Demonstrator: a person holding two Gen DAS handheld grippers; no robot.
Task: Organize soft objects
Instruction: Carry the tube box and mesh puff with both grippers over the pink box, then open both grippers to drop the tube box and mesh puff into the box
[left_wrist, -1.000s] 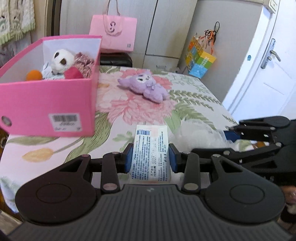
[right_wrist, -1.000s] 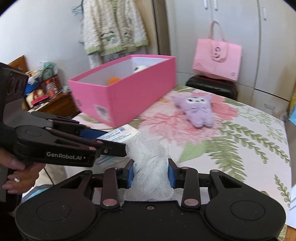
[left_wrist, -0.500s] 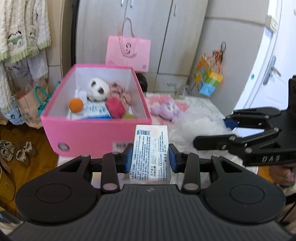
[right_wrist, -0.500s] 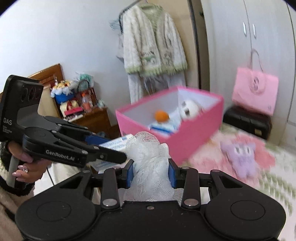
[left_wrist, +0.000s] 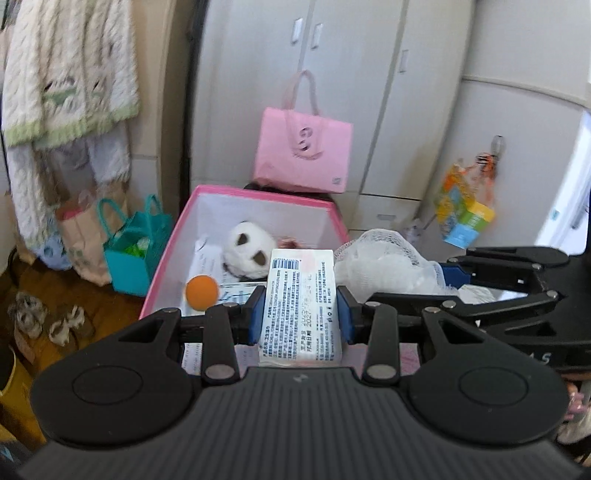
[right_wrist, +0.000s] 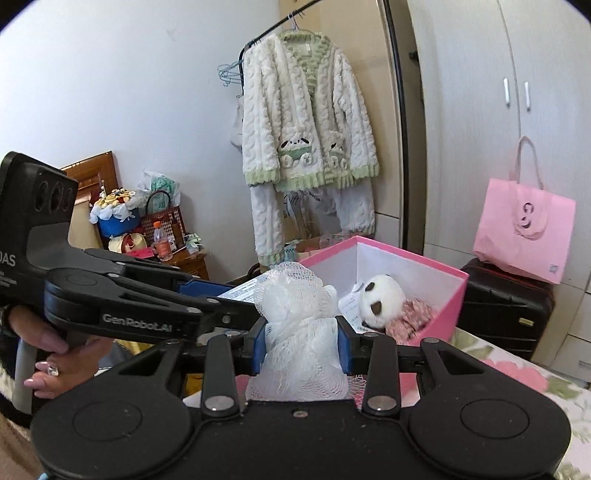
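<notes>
White packet (left_wrist: 301, 306), mesh pouf (right_wrist: 301, 332), both gripped.

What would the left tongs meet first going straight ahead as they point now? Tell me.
Probably the pink box: the left tongs, shut on the white packet, point at its open top, where the panda plush and orange ball lie. Depth is unclear.

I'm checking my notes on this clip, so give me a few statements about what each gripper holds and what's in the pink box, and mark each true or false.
1. The left gripper is shut on the tissue pack. True.
2. The right gripper is open and holds nothing. False: it is shut on the white mesh pouf.
3. A panda plush lies inside the pink box. True.
4. The orange ball lies on the floor. False: it is in the pink box.
</notes>
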